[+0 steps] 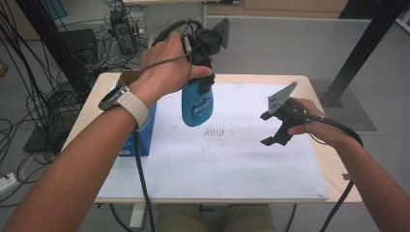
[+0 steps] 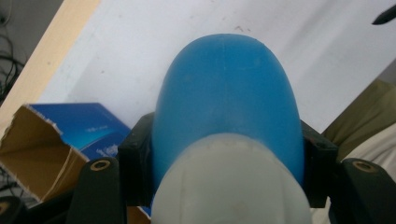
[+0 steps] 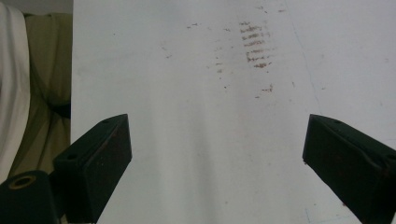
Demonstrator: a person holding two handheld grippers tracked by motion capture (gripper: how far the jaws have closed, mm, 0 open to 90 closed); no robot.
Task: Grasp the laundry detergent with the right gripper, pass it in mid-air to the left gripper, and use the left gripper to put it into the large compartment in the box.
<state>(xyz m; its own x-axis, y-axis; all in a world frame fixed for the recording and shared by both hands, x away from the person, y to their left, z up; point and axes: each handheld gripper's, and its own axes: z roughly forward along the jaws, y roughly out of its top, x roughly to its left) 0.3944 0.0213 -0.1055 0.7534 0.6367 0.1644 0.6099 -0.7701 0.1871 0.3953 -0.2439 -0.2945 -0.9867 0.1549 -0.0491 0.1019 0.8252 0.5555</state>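
Note:
A blue plastic bottle [image 1: 197, 104] with a white cap [image 2: 233, 182] hangs above the white table sheet [image 1: 232, 164]. My left gripper [image 1: 199, 84] is shut on its upper part, just below the cap, and its black pads [image 2: 135, 170] press both sides of the bottle [image 2: 226, 102]. The bottle's base points down toward the sheet. To the right, my right gripper [image 1: 266, 129] hovers low over the sheet, jaws wide apart and nothing between them. In the right gripper view its jaws [image 3: 215, 158] frame bare white sheet [image 3: 187, 93].
An open blue carton [image 1: 140, 135] with a torn cardboard flap [image 2: 32, 149] stands at the table's left edge, under my left forearm. Brown smudges [image 1: 214, 131] mark the sheet's middle. Cables and equipment lie on the floor at the far left.

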